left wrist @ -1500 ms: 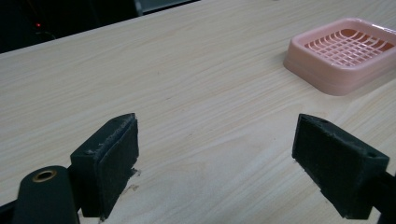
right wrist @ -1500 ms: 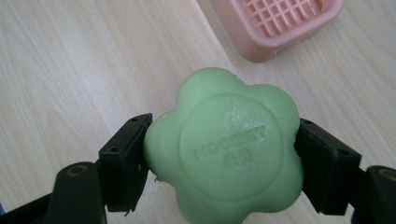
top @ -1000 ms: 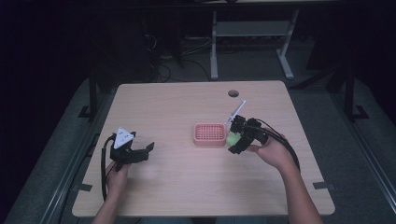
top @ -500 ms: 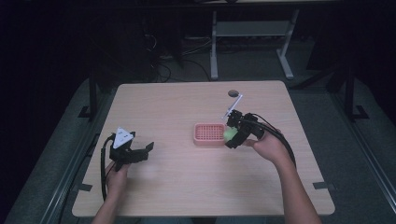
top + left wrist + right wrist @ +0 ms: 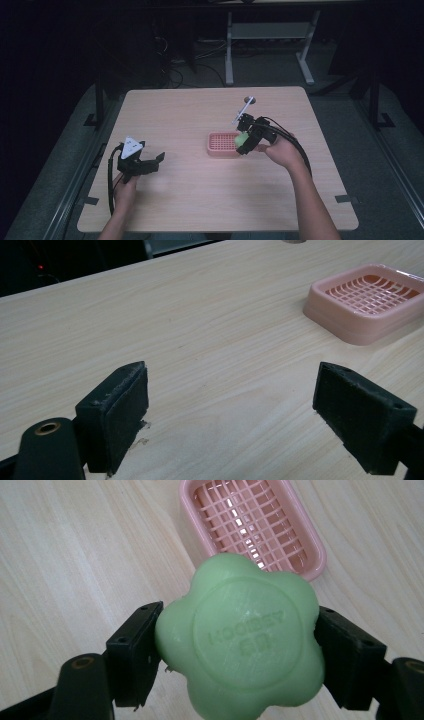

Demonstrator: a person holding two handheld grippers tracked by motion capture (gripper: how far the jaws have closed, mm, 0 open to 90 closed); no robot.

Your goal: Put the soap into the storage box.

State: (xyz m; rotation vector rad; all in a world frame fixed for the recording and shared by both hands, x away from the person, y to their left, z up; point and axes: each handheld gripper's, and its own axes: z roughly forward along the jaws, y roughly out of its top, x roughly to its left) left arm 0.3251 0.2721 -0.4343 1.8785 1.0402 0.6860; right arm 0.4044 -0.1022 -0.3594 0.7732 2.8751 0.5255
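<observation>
A: The green flower-shaped soap (image 5: 241, 641) is gripped between the jaws of the right gripper (image 5: 248, 140). It is pressed on both sides, and raised letters are seen on its face. In the high view the soap (image 5: 242, 140) is held above the right end of the pink soap dish (image 5: 223, 145), close to its rim.

B: Is the soap already laid in the dish?

A: No. In the right gripper view the pink soap dish (image 5: 256, 524) is seen beyond the soap, and its grid bottom is bare. Whether the soap touches the rim cannot be told.

B: And the other side?

A: The left gripper (image 5: 145, 165) is held low over the wooden counter (image 5: 190, 115), well apart from the dish. Its jaws are spread wide and nothing is kept between them. In the left gripper view the dish (image 5: 367, 302) is seen far at the upper right.
</observation>
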